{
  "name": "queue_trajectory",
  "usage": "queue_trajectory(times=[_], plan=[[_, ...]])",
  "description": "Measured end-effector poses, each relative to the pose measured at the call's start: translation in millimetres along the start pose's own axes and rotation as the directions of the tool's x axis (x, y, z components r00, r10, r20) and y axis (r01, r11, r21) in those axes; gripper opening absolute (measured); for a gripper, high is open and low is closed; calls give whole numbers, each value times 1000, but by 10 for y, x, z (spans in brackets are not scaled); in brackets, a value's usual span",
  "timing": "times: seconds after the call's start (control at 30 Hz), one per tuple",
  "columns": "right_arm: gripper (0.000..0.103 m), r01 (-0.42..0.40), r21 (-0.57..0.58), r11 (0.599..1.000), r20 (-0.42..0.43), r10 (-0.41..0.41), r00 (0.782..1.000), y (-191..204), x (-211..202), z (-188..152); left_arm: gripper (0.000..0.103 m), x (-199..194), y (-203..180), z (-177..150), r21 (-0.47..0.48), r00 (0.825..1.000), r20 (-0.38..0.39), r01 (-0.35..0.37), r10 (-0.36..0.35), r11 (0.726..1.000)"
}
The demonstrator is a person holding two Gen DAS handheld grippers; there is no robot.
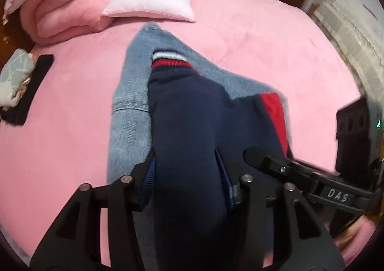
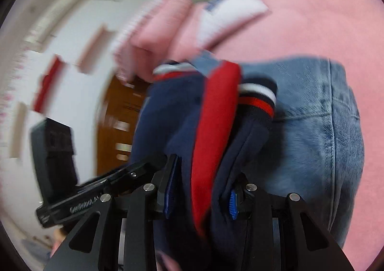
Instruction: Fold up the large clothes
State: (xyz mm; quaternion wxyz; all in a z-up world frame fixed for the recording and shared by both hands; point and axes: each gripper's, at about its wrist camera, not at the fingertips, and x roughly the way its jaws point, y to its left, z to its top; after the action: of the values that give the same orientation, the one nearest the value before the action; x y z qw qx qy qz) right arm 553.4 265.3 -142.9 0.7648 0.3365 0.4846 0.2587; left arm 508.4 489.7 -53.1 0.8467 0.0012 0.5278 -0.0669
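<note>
A navy sweater (image 1: 189, 117) with red panels and red-white striped cuffs hangs from both grippers above the pink bed. My left gripper (image 1: 186, 175) is shut on a thick navy fold of it. My right gripper (image 2: 199, 196) is shut on navy and red folds of the same sweater (image 2: 216, 114); it also shows at the right of the left wrist view (image 1: 288, 170). A light blue denim garment (image 1: 129, 107) lies flat on the bed under the sweater, and shows in the right wrist view (image 2: 319, 122).
The pink bed (image 1: 252, 50) spreads all around. A folded pink quilt (image 1: 62, 4) and a white cushion (image 1: 151, 2) lie at its far side. Dark and grey items (image 1: 21, 83) lie at its left edge. A cream stack (image 1: 348, 30) stands at right.
</note>
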Motion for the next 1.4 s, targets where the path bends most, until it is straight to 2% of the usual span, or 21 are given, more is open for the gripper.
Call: queue_trajectory(times=[0.07,0.13,0.17,0.27,0.33,0.4,0.43,0.47,0.5,0.57,0.6,0.67,0.7,0.77,0.8,0.97,1.0,1.1,1.23,1.33,1.4], plan=[[40,35,-38,999,0,-35,999,-22,187,10,49,26,56,-35,-26,997,63,52,-50,998],[53,60,-82,995,13,-59,998,-7,202,50,50,16,87,-89,-54,992,94,94,-89,994],[64,85,-104,991,13,-85,996,9,202,79,50,15,103,-145,-65,990,107,100,-93,993],[66,106,-157,982,20,-104,994,-1,-93,103,52,-127,65,-319,-122,984,174,68,-46,990],[67,122,-190,974,41,-116,992,-14,-320,20,52,-253,-59,-519,-178,969,246,37,8,983],[77,139,-193,971,76,-126,989,-188,-579,-39,57,-406,-176,-827,-247,931,358,19,74,969],[82,158,-179,971,97,-142,985,-310,-693,-139,61,-515,-257,-1098,-324,896,421,7,138,946],[87,187,-151,971,125,-169,978,-465,-836,-294,69,-558,-329,-1291,-376,877,448,7,175,927],[87,215,-125,969,148,-197,969,-629,-1065,-474,77,-654,-422,-1602,-460,848,480,25,225,887],[87,310,-32,950,203,-297,933,-945,-1376,-951,79,-747,-563,-2031,-557,819,508,77,266,827],[87,349,9,937,221,-342,913,-1084,-1508,-1182,79,-775,-651,-2272,-595,816,508,99,277,797],[87,410,51,911,204,-411,888,-1367,-1783,-1550,79,-750,-805,-2636,-623,862,439,89,253,777],[87,447,66,892,183,-452,873,-1502,-1905,-1731,79,-704,-930,-2803,-613,902,362,42,234,789],[87,509,94,856,138,-517,845,-1796,-2242,-2068,79,-687,-1184,-3099,-592,937,254,-48,242,805],[87,536,102,838,116,-545,831,-1920,-2436,-2250,79,-698,-1322,-3260,-585,944,225,-67,241,809],[91,627,98,773,49,-633,773,-2372,-3551,-3152,79,-845,-2273,-3966,-531,964,127,-132,233,837],[97,654,95,750,29,-659,752,-2444,-3764,-3310,79,-921,-2539,-4096,-516,966,119,-136,228,846],[101,710,49,702,24,-712,702,-2574,-4344,-3694,79,-1033,-3228,-4346,-450,976,78,-147,203,881],[101,721,66,690,9,-723,691,-2659,-5150,-4077,79,-1136,-4080,-4472,-326,995,1,-98,104,940],[102,738,86,669,-1,-741,671,-2509,-5640,-4111,79,-1328,-4673,-4554,-274,995,-70,-84,67,958],[102,752,67,656,-7,-753,657,-2310,-5781,-4074,79,-1495,-5069,-4569,-220,995,-93,1,-22,976]])
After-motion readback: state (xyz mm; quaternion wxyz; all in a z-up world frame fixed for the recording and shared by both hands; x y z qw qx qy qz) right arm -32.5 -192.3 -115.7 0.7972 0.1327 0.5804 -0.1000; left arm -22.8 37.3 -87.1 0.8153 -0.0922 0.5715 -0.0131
